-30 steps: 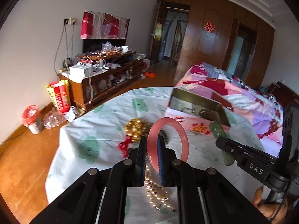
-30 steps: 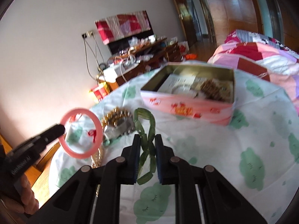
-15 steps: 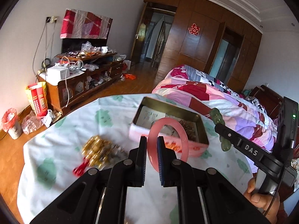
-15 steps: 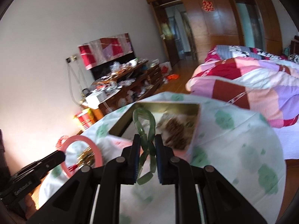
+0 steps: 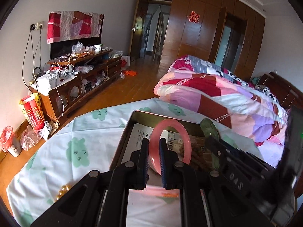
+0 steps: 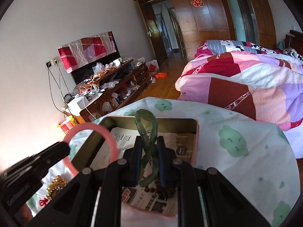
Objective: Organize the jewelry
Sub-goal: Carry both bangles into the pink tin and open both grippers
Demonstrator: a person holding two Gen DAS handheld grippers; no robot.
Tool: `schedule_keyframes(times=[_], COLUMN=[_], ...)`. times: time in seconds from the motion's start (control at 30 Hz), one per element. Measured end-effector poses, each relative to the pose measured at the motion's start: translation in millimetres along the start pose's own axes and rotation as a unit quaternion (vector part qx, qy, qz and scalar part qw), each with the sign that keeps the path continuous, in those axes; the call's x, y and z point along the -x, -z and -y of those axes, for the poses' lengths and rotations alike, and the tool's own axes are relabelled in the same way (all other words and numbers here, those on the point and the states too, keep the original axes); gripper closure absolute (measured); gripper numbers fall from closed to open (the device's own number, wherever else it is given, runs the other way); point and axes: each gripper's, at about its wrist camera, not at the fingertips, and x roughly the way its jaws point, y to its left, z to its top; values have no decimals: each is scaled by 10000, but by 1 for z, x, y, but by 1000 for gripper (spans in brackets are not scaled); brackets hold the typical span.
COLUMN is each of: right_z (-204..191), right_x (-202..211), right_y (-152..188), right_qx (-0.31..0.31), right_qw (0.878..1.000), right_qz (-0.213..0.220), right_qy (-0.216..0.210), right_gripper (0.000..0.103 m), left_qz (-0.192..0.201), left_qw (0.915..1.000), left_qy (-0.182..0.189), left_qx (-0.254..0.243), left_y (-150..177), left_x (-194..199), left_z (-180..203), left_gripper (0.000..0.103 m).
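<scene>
My left gripper (image 5: 153, 144) is shut on a pink bangle (image 5: 170, 125) and holds it upright above the open pink tin box (image 5: 123, 138). The bangle also shows in the right wrist view (image 6: 111, 140). My right gripper (image 6: 149, 142) is shut on a green jade bead bracelet (image 6: 146, 117), which hangs over the same tin box (image 6: 197, 141). The green bracelet also shows in the left wrist view (image 5: 208, 127). The box holds printed paper and a brown bead string (image 6: 166, 190). A gold bead bracelet (image 6: 56, 184) lies on the cloth left of the box.
The table has a white cloth with green cloud prints (image 5: 79, 151). A bed with a patchwork quilt (image 5: 217, 94) stands behind it on the right. A cluttered wooden TV cabinet (image 5: 75, 79) lines the left wall. Bags sit on the wooden floor (image 5: 30, 111).
Both grippers have moved forward from the jewelry pile to above the tin box, carrying the pink bangle and the green bracelet. The box now fills the area under both grippers.
</scene>
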Motion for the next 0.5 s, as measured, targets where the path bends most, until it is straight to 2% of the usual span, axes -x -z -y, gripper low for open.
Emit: schedule_keyframes(times=[0.33,0.47,0.5], right_z=[5,9,8], right_x=[-25,-23,-23], right_y=[9,9,9], right_qx=[72,-19,3], right_qw=[9989,9988,9987], right_qz=[-457,-473,-478], right_qy=[-24,-137,-149], right_gripper=[85,85,82], left_qz=[-439,-499,-500], left_qw=[9988,9983,9981], left_qy=[-179,-289,-327], left_qx=[-105,-108,-122], left_y=[7,9,9], left_x=[-41,-46,-46], left_z=[4,4,5], left_gripper=[93,93,93])
